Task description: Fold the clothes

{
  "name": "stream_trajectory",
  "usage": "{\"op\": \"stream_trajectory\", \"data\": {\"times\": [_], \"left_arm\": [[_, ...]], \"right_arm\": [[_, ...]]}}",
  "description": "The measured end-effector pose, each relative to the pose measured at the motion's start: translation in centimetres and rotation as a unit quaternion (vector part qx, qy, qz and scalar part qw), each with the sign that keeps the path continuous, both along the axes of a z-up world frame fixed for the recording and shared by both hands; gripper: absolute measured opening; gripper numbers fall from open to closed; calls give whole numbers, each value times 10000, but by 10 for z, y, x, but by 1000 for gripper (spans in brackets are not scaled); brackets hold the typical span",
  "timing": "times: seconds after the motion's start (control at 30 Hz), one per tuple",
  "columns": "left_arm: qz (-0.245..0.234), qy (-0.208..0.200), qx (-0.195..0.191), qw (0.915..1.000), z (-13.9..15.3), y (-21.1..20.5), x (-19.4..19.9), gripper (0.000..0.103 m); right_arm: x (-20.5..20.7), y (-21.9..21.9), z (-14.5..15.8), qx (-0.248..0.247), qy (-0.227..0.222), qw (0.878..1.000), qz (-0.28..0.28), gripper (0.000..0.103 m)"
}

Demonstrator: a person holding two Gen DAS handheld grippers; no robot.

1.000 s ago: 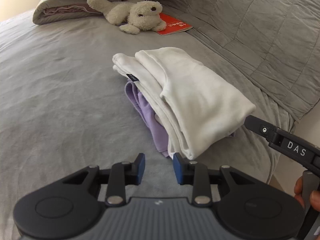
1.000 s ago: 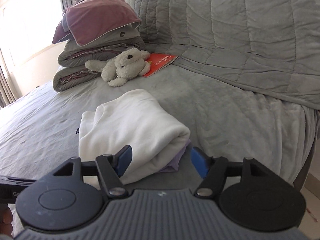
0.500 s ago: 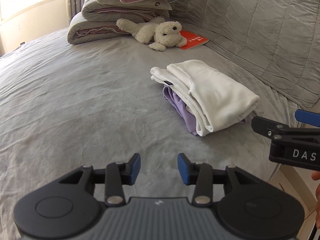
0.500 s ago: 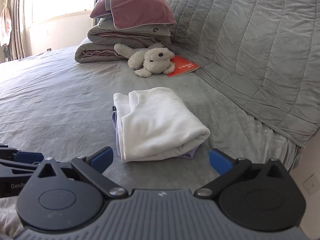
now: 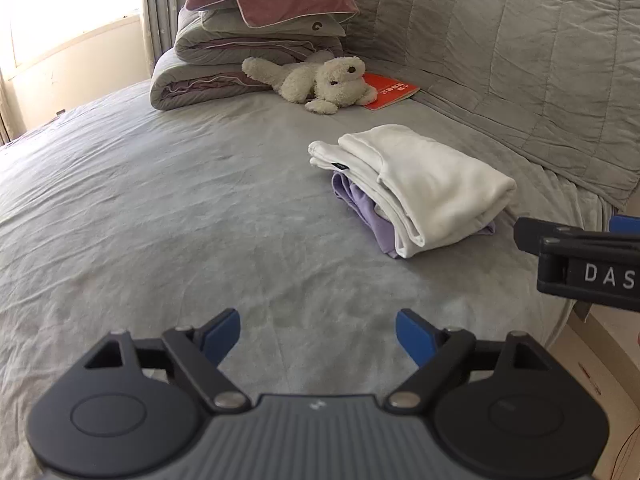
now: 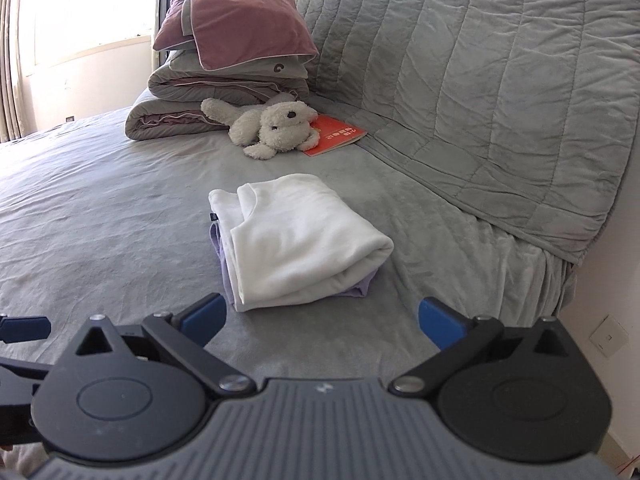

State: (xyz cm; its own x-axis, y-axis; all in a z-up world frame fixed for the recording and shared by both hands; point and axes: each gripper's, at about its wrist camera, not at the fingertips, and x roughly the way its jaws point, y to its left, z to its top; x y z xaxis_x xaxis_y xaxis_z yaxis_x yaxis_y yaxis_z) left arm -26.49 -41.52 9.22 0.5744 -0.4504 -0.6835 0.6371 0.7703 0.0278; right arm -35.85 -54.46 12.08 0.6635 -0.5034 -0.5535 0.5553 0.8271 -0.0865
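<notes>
A folded white garment lies on top of a folded lilac garment on the grey bed. The stack also shows in the right wrist view, white garment over lilac garment. My left gripper is open and empty, held back from the stack above the sheet. My right gripper is open and empty, just short of the stack's near edge. The right gripper's side also shows at the right edge of the left wrist view.
A white plush toy and a red booklet lie at the back. Folded duvets and pillows are stacked behind them. A quilted grey cover drapes the right side. The bed's edge drops off at the right.
Both grippers have pulled back from the folded stack and opened wider. The stack has stayed in place on the bed.
</notes>
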Motion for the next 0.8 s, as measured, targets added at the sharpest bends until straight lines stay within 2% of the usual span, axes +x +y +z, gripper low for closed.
{"op": "stream_trajectory", "data": {"times": [0.1,0.27,0.5,0.67,0.8], "left_arm": [[-3,-247,172,9995,-4,-1,-8,91],[22,-325,220,9992,-1,1,-8,94],[-35,-359,53,9993,11,10,-11,97],[-144,-405,3,9991,14,19,-16,101],[-144,-373,-33,9992,16,23,-15,101]], "right_arm": [[-5,1,-2,14,-7,9999,-101,103],[-11,-1,-5,118,-52,9996,-231,103],[-11,7,-2,19,39,9998,-217,103],[-17,11,-5,125,58,9991,-408,103],[-16,19,-7,182,72,9992,-336,103]]}}
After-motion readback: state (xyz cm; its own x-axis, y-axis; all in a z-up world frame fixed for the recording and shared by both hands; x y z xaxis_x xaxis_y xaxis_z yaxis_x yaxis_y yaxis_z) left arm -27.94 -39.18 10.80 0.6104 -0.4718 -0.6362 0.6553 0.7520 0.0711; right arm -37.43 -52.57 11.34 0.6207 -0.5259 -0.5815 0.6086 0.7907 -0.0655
